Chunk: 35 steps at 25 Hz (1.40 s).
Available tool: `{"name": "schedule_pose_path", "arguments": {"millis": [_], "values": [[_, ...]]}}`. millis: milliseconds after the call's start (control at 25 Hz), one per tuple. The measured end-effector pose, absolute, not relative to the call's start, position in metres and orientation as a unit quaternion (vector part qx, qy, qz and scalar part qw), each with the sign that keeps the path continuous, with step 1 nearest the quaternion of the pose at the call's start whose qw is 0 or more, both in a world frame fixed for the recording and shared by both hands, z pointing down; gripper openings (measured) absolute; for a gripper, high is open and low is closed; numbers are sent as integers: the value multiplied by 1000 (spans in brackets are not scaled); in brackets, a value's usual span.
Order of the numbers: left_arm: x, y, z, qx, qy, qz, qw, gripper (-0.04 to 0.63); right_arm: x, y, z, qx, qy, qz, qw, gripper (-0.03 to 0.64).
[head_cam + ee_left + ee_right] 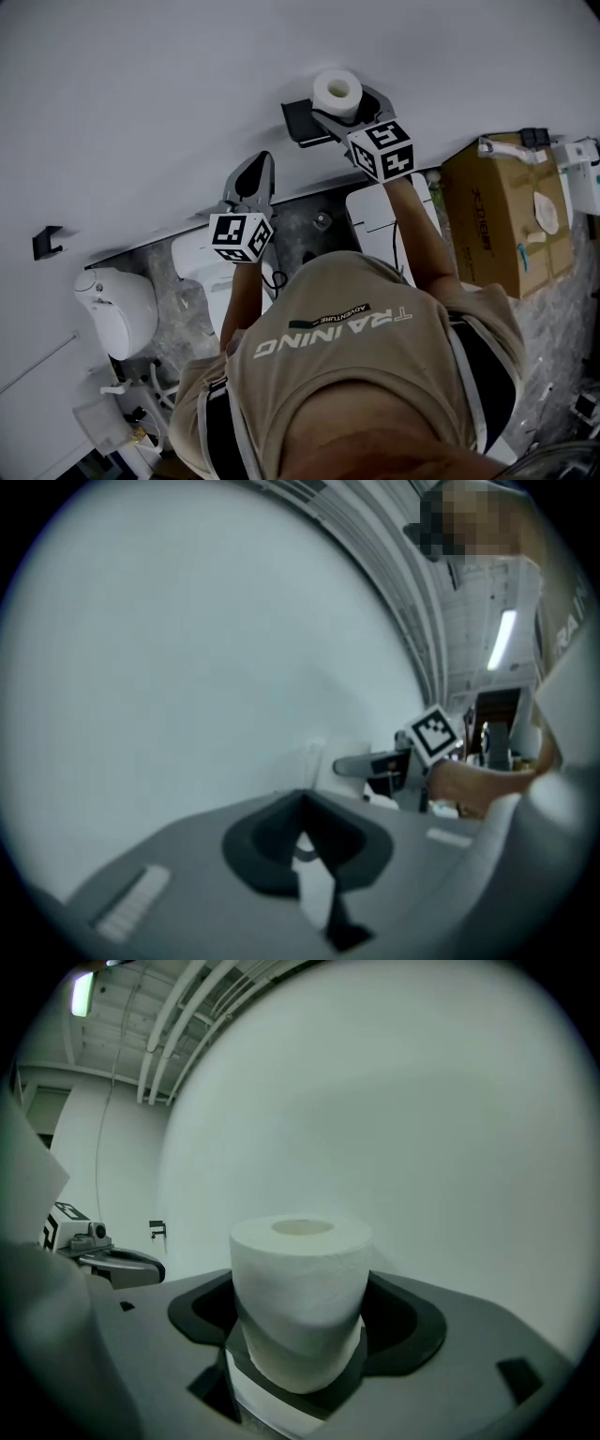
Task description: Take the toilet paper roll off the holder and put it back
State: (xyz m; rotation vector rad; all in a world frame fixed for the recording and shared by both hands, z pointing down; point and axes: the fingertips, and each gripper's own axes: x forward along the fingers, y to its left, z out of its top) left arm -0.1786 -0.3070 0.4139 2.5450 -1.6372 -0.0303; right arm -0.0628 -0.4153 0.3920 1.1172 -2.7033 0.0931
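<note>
Right gripper clamped on the white toilet paper roll. The roll stands upright between the jaws, core hole facing up.

Roll position: just beside the black wall-mounted holder. It appears lifted clear of it, with nothing of the holder around the roll in the right gripper view.

Left gripper: jaws pressed together on nothing, held well to the side of the holder, near the white wall.

Status (judged): removal done. Remaining: seat the roll back on the holder, then release.
</note>
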Motion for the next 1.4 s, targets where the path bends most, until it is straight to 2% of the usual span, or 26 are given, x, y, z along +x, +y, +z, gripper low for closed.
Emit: {"name": "schedule_pose_path", "arguments": {"millis": [1400], "values": [[-141, -224, 413, 865, -501, -3, 39, 5, -29, -290, 360, 380, -922, -24, 74, 359]]}}
